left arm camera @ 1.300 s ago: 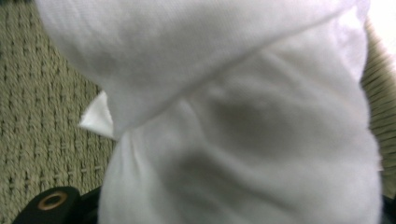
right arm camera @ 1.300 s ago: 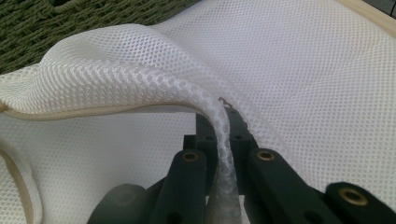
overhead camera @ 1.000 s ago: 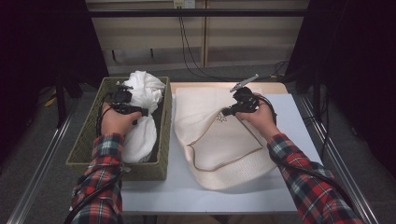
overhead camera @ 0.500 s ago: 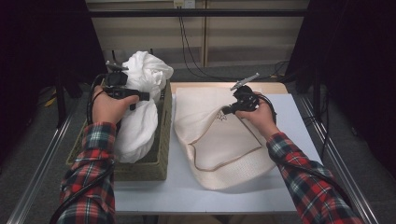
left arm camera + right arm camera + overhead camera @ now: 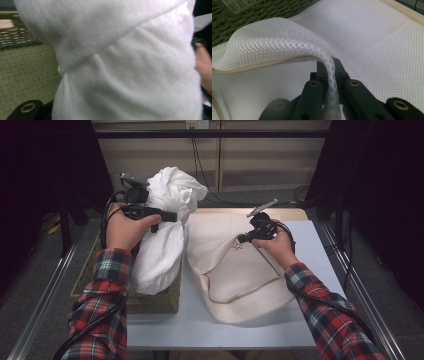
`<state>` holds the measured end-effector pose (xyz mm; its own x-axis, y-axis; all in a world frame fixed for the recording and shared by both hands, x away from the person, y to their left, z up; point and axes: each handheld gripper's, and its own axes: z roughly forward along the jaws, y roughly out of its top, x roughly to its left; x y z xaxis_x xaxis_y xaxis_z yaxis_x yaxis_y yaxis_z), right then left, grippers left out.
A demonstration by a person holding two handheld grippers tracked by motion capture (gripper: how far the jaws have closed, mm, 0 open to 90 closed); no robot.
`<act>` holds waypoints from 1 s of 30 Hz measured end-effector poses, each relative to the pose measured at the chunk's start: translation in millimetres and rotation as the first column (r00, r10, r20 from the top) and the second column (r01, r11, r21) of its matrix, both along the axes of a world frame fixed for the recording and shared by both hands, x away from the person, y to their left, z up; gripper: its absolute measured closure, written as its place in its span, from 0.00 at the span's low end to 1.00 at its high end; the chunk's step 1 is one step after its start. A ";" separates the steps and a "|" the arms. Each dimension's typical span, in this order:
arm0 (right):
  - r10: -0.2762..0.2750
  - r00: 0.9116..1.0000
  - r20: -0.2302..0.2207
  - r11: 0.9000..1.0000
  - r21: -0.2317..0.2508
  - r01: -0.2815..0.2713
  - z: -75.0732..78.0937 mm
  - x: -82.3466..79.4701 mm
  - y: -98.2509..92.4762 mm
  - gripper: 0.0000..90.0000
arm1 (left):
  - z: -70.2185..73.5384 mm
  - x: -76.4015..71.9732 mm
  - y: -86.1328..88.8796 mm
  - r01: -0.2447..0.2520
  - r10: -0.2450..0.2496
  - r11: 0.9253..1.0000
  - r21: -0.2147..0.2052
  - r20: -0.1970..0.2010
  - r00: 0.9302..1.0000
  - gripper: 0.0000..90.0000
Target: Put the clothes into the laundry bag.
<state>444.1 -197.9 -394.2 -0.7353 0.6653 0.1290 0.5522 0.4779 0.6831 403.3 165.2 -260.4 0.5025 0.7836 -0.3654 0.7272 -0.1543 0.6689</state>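
White tabletop (image 5: 305, 270), mesh bag (image 5: 235, 270) at frame centre, pinched at its rim by right gripper (image 5: 243, 238).
Left gripper (image 5: 172, 216), likely clamped on white garment (image 5: 167, 215), now lifted above basket (image 5: 150, 302) at centre left, ready for bagging.

A pale table (image 5: 300, 320) stands before slatted panels (image 5: 260, 155) with cables (image 5: 210, 190).

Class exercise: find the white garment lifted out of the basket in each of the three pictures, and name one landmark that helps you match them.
High view: white garment upper left, held by the left claw above the basket.
Left gripper view: garment spans centre and right.
Right gripper view: not there.
Shared landmark: the green woven basket.
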 end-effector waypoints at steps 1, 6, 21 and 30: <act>-0.007 1.000 -0.004 1.000 -0.002 0.007 -0.5 0.2 0.4 0.98 | 1.8 -1.3 -2.4 0.002 -0.002 1.000 -0.014 -0.003 1.000 0.63; -0.005 1.000 -0.007 1.000 -0.004 0.005 -2.5 2.1 1.8 0.98 | 8.8 -7.8 -11.3 0.059 -0.059 0.997 -0.042 0.001 0.998 0.63; -0.029 0.999 -0.017 0.999 0.012 0.029 -6.3 11.5 2.1 0.98 | 6.9 -22.9 -44.0 0.221 -0.224 0.969 -0.107 -0.012 0.975 0.63; -0.045 0.999 -0.026 0.998 0.033 0.046 -11.2 21.2 2.5 0.98 | 4.4 -31.7 -51.5 0.309 -0.317 0.933 -0.184 -0.018 0.948 0.63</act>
